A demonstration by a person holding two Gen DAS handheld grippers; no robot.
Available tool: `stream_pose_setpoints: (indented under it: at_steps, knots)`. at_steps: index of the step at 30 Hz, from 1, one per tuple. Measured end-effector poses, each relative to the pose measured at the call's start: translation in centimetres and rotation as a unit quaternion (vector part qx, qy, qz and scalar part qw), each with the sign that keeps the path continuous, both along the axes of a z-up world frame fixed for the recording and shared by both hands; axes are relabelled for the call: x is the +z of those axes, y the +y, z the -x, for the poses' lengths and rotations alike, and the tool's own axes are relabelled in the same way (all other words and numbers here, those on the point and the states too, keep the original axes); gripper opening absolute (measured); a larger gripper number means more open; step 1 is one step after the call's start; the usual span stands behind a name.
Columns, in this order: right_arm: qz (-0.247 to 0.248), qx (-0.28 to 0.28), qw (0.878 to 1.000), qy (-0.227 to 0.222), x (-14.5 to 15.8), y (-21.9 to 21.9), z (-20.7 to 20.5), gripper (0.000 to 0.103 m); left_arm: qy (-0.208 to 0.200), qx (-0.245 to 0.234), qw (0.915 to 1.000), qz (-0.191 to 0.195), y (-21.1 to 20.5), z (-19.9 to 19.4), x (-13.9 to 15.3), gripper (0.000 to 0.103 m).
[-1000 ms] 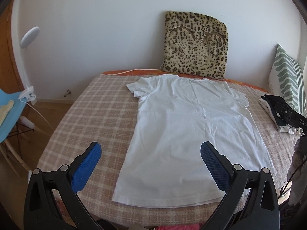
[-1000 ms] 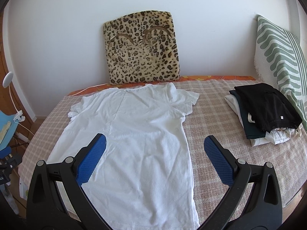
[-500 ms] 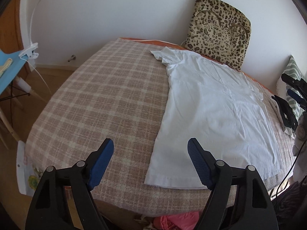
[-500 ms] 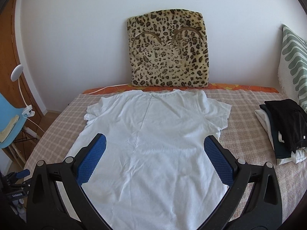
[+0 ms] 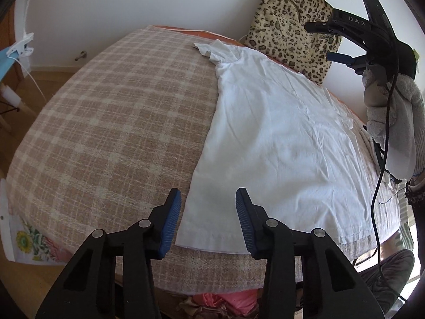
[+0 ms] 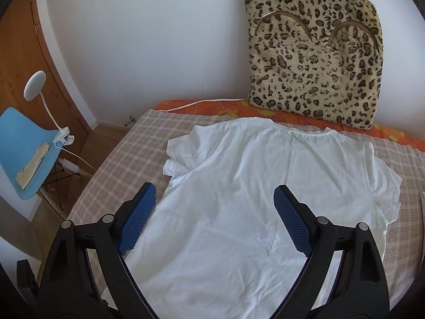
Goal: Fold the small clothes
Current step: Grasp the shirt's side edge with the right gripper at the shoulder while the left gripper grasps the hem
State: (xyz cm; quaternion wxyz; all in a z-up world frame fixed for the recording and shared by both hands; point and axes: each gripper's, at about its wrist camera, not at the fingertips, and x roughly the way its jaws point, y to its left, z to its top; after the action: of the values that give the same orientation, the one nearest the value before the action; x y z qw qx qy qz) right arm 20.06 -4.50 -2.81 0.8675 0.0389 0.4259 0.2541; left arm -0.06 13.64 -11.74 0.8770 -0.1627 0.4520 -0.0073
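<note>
The left tongs (image 5: pixel 208 214) pointed down at the near hem corner of the white T-shirt (image 5: pixel 279 138), their blue pads closing with that corner lying between them but not yet pinched, so nothing was gripped. The right tongs (image 6: pixel 214 216) hung over the middle of the shirt, angled down toward its collar end, jaws wide but beginning to close, and empty; in the left view they showed further off, carried by a gloved hand (image 5: pixel 395 122) above the shirt's far side. The shirt itself lay spread flat on the checked blanket of the bed (image 5: pixel 106 122), hem toward the person and collar toward the wall, one sleeve slightly rumpled. No fold had been made, so by my reading the whole folding of this garment was still to do. Behind it a leopard-print cushion (image 6: pixel 313 61) leaned against the wall.
</note>
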Motion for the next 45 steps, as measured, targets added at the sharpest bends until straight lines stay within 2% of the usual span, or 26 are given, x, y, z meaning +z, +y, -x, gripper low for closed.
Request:
stream_pose_setpoints:
  at_steps: [8, 14, 18, 22, 28, 34, 39, 45]
  knots:
    - [-0.005, 0.040, 0.998, 0.052, -2.3, 8.9, -4.6, 0.084, 0.019, 0.001, 0.9996, 0.020, 1.1, 0.2, -1.5, 0.035]
    - [0.021, 0.051, 0.995, 0.082, -5.1, 13.4, -7.4, 0.068, 0.016, -0.001, 0.9997, 0.018, 1.3, 0.1, -1.7, 0.034]
    - [0.033, 0.047, 0.994, 0.089, -6.5, 15.0, -9.0, 0.066, 0.019, -0.001, 0.9993, 0.032, 1.6, 0.0, -2.1, 0.034]
    - [0.055, 0.060, 0.993, 0.088, -7.7, 17.0, -10.0, 0.063, 0.018, -0.004, 0.9994, 0.030, 1.6, -0.1, -2.1, 0.034]
    - [0.111, 0.073, 0.988, 0.077, -9.4, 19.7, -11.1, 0.063, 0.017, -0.003, 0.9986, 0.050, 2.2, -0.4, -2.3, 0.033]
    - [0.146, 0.072, 0.984, 0.076, -11.3, 21.0, -12.6, 0.062, 0.014, -0.015, 0.9995, 0.025, 1.6, -0.2, -2.0, 0.033]
    - [0.164, 0.081, 0.980, 0.075, -12.0, 21.5, -13.4, 0.062, 0.012, -0.012, 0.9990, 0.042, 1.8, -0.5, -2.1, 0.031]
    - [0.175, 0.080, 0.978, 0.076, -12.1, 22.0, -13.9, 0.061, 0.014, -0.014, 0.9994, 0.030, 1.3, -1.2, -2.0, 0.018]
